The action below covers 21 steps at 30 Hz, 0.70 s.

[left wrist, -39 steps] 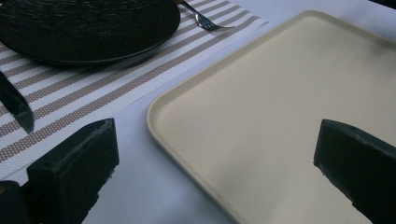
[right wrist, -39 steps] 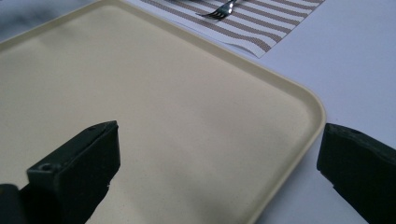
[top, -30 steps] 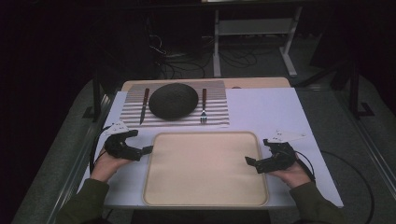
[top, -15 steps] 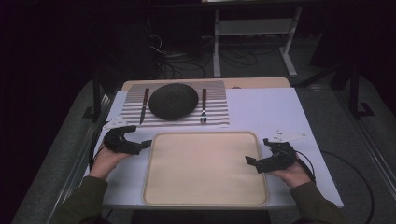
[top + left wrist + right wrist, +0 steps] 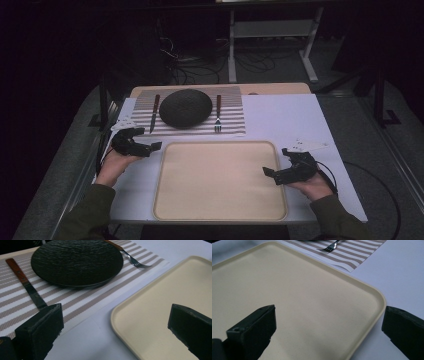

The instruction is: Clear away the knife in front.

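High view: white table (image 5: 290, 120), cream tray (image 5: 220, 180) at the near centre, empty. Beyond it, striped placemat (image 5: 232, 117) bearing black plate (image 5: 185, 107), knife (image 5: 154, 113) at its left, fork (image 5: 218, 112) at its right. Left gripper (image 5: 150, 147) held just off the tray's far left corner, near the knife's tip, jaws pointing toward the tray. Right gripper (image 5: 270, 174) at the tray's right edge, jaws reaching over the rim.

Left gripper view: jaws spread wide, holding nothing; one above the placemat's near edge just short of the knife (image 5: 30, 290), the other above the tray (image 5: 160, 305) corner. Plate (image 5: 77, 262) ahead, fork (image 5: 132, 260) past it.

Right gripper view: jaws spread wide, empty; one over the tray (image 5: 307, 297) surface, the other outside its rim above bare table (image 5: 397, 277). Fork (image 5: 329, 247) tines and placemat (image 5: 354, 252) corner at the top.
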### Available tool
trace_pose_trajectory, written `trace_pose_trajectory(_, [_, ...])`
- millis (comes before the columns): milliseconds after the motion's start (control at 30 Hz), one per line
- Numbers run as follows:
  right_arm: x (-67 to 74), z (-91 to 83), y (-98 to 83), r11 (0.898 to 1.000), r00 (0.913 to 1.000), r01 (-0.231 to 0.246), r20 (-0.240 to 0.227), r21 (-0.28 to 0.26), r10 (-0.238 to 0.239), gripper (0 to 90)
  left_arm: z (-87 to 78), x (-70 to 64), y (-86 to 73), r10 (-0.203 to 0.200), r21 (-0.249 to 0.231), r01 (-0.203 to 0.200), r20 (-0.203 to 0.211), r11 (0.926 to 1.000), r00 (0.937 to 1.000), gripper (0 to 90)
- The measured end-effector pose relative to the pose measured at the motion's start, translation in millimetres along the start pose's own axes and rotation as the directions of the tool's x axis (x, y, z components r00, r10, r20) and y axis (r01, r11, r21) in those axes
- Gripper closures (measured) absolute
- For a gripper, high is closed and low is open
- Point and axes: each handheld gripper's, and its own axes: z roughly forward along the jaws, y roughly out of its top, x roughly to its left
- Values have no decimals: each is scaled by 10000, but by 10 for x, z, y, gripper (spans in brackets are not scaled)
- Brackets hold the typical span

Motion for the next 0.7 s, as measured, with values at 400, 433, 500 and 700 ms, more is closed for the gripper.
trace_pose_trajectory(400, [5, 6, 1, 10000, 10000, 23, -62, -23, -23, 0, 101, 145, 69, -162, 13, 163, -389, 9999, 9991, 7])
trace_pose_trajectory(433, [6, 7, 1, 10000, 10000, 21, -69, -23, -21, 0, 110, 152, 70, -169, 38, 171, -403, 9998, 9990, 7])
trace_pose_trajectory(500, [8, 6, 1, 10000, 10000, 16, -84, -29, -16, 0, 129, 166, 73, -156, 71, 159, -455, 9998, 9988, 7])
trace_pose_trajectory(700, [11, 10, -2, 10000, 9999, 29, -124, -15, -29, 0, 192, 218, 103, -229, 113, 235, -529, 9997, 9983, 7])
